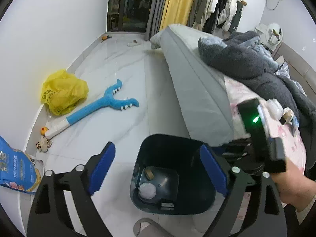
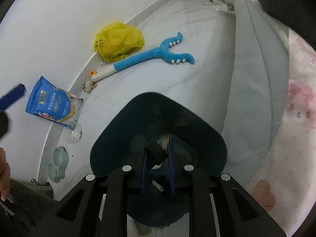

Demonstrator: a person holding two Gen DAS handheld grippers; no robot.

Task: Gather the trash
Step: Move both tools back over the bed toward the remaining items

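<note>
Already the bin (image 1: pixel 173 175) on the floor beside the bed (image 1: pixel 197 90) holds a paper wad (image 1: pixel 147 190) and scraps. The left gripper (image 1: pixel 158 169) is spread and empty above it; the right gripper (image 2: pixel 157 165) pinches a small black block (image 2: pixel 156 152) over its mouth. The floor is open toward the wall, where a yellow bag (image 1: pixel 63 92) lies.

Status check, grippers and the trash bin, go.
Left gripper open, empty. Right gripper shut on black block, over trash bin. Nothing blocking.

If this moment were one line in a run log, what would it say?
left tongs: open, empty, above bin | right tongs: shut on small black block over dark bin | in bin: white wad, brown piece
</note>
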